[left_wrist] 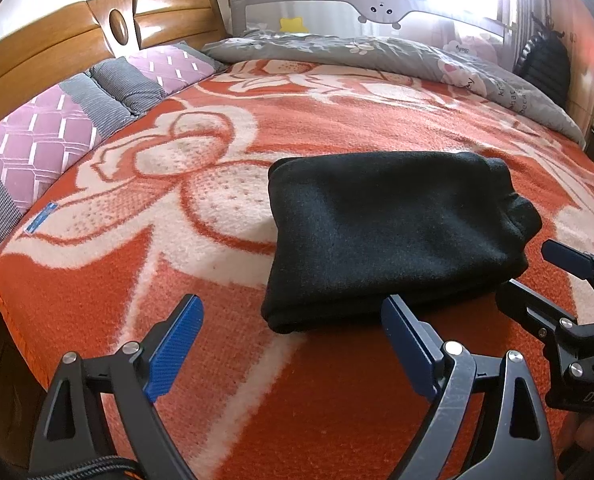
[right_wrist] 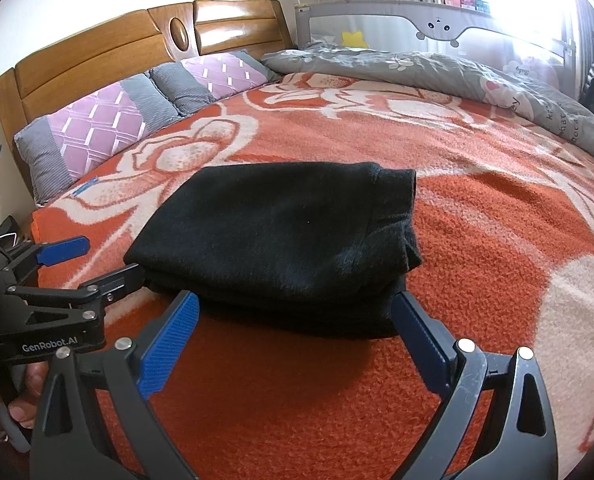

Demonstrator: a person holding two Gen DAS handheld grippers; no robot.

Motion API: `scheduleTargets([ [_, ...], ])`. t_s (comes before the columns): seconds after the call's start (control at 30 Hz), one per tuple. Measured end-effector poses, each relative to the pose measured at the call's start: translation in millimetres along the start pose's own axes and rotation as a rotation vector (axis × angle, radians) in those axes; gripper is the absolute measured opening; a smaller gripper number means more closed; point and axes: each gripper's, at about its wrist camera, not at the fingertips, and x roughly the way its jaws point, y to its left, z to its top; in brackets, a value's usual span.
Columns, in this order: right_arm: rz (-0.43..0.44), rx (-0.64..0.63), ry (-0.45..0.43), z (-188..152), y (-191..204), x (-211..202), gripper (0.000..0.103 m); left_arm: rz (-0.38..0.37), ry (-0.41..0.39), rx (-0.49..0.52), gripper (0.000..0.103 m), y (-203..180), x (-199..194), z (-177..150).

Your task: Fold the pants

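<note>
1. Nearest the left wrist camera, the left gripper (left_wrist: 293,344) has its two blue-padded fingers spread wide apart with nothing between them; it is released, hovering over the blanket (left_wrist: 337,380) just in front of the pants.
2. In the right wrist view, the right gripper (right_wrist: 297,340) is likewise released, its fingers parted and empty, with the near edge of the pants lying just beyond the fingertips.
3. The pants (left_wrist: 393,236) are black and lie folded into a compact, thick rectangular bundle on the orange-and-cream floral blanket, near the front edge of the bed.
4. Seen from the left wrist camera, the right gripper sits at the right edge, its fingers apart, close by the bundle's near right corner.
5. Seen from the right wrist camera, the left gripper appears at the left, its fingers apart, with the lower finger reaching to the bundle's near left corner; whether it touches the cloth cannot be told.
6. A hand (right_wrist: 1,400) grips the handle of that left gripper at the lower left.
7. Behind the pants, two purple-and-grey pillows (left_wrist: 57,128) rest against a wooden headboard (left_wrist: 109,36).
8. A grey patterned quilt (left_wrist: 377,52) lies along the far side of the bed, in front of a grey bed rail (left_wrist: 337,4).
</note>
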Motion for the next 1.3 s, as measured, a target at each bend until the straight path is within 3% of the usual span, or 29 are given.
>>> scheduleTargets([
  [0.93,-0.025,0.026,-0.008,10,-11,-5,0.097,-0.025,0.038,-0.007,0.091,-1,3,18],
  [1.3,-0.034,0.04,-0.005,16,-18,-5,0.097,-0.032,0.014,-0.017,0.091,0,0,23],
])
